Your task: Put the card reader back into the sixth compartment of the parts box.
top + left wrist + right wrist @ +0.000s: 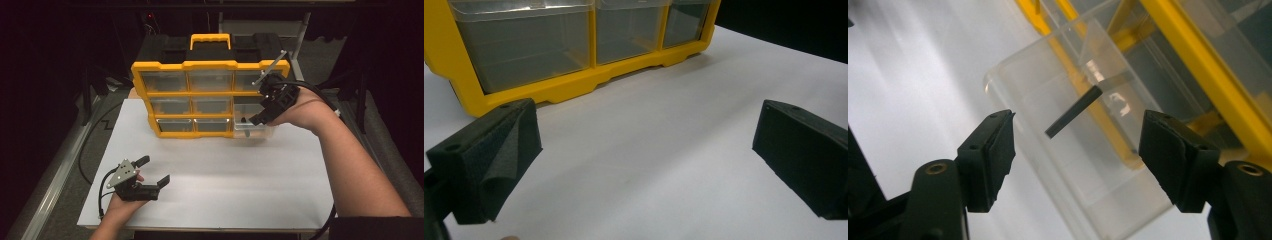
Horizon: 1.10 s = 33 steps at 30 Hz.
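Clear plastic drawer (252, 129) stood pulled partway out of the bottom right bay of the yellow organiser (210, 95), its front resting on the white table (210, 190) and a small dark bar (1073, 111) visible in or against it; whether the bar lay loose on the drawer's floor could not be told. The right claw (1075, 150) hovered just above the drawer with its pads spread and nothing between them, apart from the plastic. Thin-walled and see-through, the drawer looked light and stiff but slick, likely to flex or slip if pinched hard at mid-wall; the front lip or an upper rim near a corner seemed the surest place to take hold, with the pull kept straight along the bay so it would not jam. The bar, flat and narrow, would probably want a pinch across its short sides. Beyond it, the organiser's other drawers sat closed under the carrying handle (210, 40). Near the table's front left, the left claw (152, 172) rested wide open and empty in the person's hand, well apart from the organiser.
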Each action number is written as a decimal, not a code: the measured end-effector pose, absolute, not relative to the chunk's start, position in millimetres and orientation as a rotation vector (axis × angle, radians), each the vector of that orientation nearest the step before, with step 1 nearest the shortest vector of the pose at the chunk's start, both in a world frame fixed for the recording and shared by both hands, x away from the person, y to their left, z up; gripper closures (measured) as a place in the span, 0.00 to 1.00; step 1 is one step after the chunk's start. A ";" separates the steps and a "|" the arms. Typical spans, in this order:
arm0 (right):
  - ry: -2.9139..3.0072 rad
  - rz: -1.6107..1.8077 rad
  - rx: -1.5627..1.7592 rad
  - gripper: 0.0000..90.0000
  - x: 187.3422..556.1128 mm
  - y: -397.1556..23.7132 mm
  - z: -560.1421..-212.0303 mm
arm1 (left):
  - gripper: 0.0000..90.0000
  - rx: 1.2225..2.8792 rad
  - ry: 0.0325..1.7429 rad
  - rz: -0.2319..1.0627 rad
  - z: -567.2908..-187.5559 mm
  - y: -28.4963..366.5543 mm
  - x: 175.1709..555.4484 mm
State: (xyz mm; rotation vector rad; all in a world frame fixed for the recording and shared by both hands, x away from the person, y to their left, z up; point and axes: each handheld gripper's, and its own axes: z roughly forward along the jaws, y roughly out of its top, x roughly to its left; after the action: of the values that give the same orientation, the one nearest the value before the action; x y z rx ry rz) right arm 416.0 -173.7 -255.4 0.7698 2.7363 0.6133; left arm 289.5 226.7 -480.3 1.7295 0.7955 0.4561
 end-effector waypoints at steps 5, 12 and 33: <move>2.729 0.594 0.780 0.32 403.7 -185.0 -253.1 | 0.00 1.728 0.795 0.461 -479.8 226.7 289.3; 2.719 0.573 0.798 0.29 389.1 -203.9 -254.5 | 0.00 1.730 0.801 0.464 -480.3 227.5 289.7; 2.733 0.520 0.935 0.15 361.0 -247.4 -303.4 | 0.00 1.737 0.804 0.473 -480.8 227.4 290.4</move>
State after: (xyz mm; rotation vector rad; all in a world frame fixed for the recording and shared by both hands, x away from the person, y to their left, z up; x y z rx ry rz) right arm 361.0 -247.4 -303.4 0.9348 2.7333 0.5202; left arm 290.4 227.4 -480.8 1.7370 0.8042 0.4729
